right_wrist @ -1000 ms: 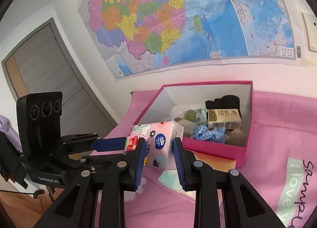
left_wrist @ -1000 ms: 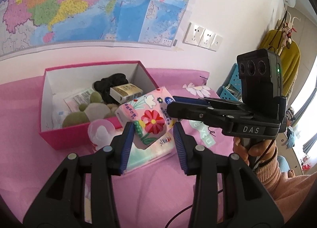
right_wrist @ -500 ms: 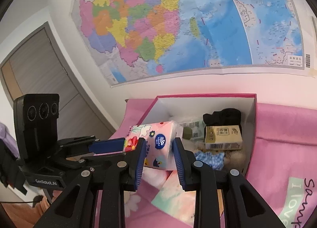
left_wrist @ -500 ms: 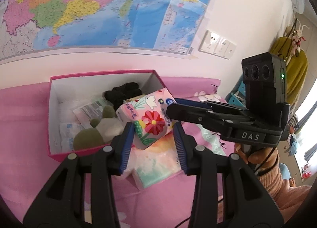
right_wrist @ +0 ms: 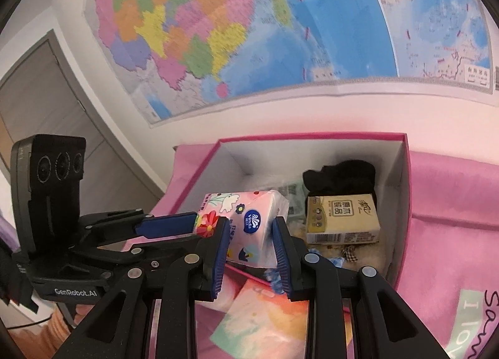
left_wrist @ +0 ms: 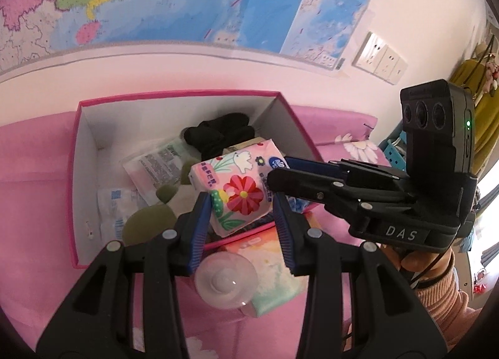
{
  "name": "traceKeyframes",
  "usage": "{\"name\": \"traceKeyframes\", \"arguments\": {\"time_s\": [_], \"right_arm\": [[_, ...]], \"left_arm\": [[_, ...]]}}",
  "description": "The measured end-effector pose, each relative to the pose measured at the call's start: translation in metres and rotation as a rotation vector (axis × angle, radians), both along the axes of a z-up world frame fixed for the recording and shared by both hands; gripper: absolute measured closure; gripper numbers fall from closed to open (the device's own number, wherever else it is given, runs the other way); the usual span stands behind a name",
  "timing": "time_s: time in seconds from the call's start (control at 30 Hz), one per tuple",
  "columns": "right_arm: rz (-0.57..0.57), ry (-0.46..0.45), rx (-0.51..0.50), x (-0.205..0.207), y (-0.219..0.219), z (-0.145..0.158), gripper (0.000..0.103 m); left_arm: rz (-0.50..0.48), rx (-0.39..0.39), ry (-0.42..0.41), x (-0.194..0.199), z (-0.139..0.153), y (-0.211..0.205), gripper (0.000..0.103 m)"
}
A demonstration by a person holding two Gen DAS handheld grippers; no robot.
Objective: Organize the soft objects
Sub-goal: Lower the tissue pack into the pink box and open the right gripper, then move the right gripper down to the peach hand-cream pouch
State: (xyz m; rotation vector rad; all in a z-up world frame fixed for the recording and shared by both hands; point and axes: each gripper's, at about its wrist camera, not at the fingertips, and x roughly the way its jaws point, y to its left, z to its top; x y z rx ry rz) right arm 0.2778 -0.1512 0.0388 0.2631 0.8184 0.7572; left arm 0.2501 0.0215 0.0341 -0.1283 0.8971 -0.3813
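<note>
**Two tools carried one tissue pack over the box**

At the far left lay the pink bedspread [left_wrist: 34, 203], smooth and flat. On it stood the pink cardboard box with white inside walls [left_wrist: 81, 153]. Inside were a round olive-green soft toy [left_wrist: 149, 221], crinkly clear packets [left_wrist: 152, 165] and bunched black socks [left_wrist: 218, 136]. Next, the left tool [left_wrist: 240, 212] was clenched on the soft pink plastic tissue pack with a red flower [left_wrist: 240, 190]. The pack hung over the box's near edge, tilted. From the right, the right tool [right_wrist: 248, 235] gripped the same pack at its other end. A boxy tan tissue pack [right_wrist: 341, 218] sat further right inside.

To do this step well, I think both tools should lower together and let go only when the pack rests inside. The pack was squashy, so a hard squeeze could crush it. A clear plastic dome [left_wrist: 226, 279] lay in front, outside the box.
</note>
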Motion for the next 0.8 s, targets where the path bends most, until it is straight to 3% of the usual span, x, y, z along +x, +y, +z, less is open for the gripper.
{"name": "traceKeyframes", "arguments": {"time_s": [0.2, 0.47, 0.8], "right_arm": [[-0.026, 0.033, -0.014, 0.010, 0.003, -0.013, 0.068], [-0.055, -0.019, -0.003, -0.006, -0.011, -0.002, 0.067], [0.037, -0.058, 0.056, -0.072, -0.040, 0.017, 0.066]], "left_arm": [[0.034, 0.009, 0.010, 0.006, -0.003, 0.004, 0.061], [0.070, 0.028, -0.060, -0.019, 0.009, 0.010, 0.061], [-0.066, -0.013, -0.200, -0.099, 0.035, -0.001, 0.061]]}}
